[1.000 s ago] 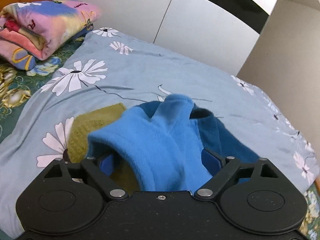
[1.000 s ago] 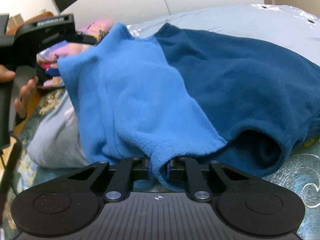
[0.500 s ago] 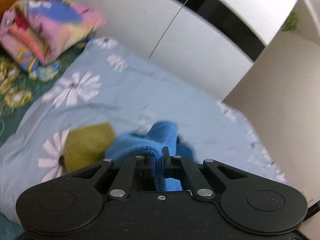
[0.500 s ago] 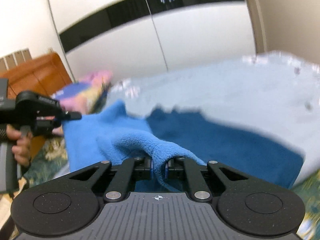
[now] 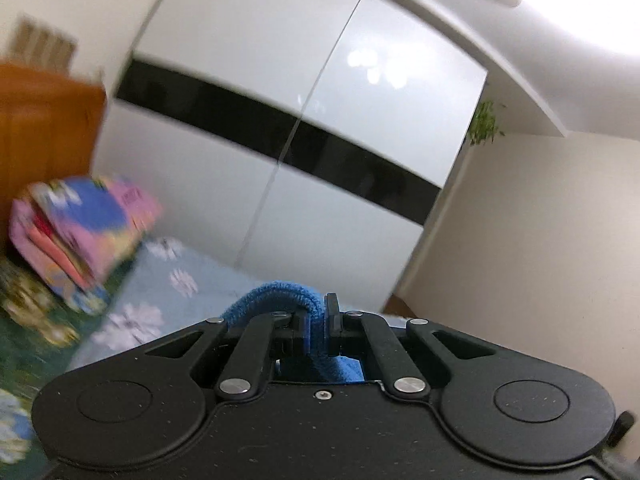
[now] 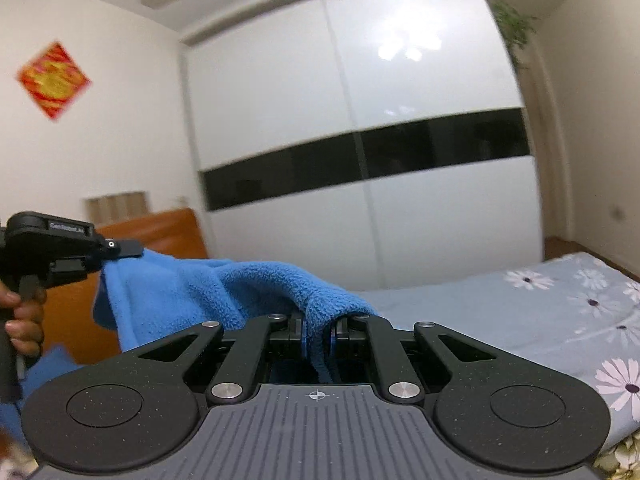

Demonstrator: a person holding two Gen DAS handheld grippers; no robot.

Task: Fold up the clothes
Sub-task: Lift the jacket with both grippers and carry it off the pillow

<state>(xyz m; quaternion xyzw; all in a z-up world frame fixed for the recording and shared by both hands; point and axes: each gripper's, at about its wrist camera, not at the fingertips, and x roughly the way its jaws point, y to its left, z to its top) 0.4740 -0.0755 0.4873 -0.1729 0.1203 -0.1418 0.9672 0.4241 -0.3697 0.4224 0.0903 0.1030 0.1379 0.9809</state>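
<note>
White wardrobe doors (image 5: 280,128) with a black band fill the background behind a floral bedspread (image 6: 520,312). Only our right view shows the red wall decoration (image 6: 54,79); only our left view shows the folded quilt (image 5: 80,232). Our left gripper (image 5: 316,322) and right gripper (image 6: 318,330) each pinch the fuzzy bright blue fleece garment (image 6: 256,284), which is stretched in the air between them.

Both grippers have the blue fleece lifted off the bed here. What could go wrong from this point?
1. The left hand-held gripper pinches only a thin edge of the blue fleece; it could slip out.
2. The fleece sags bunched between it and the right hand-held gripper, so it may land creased on the bed.
</note>
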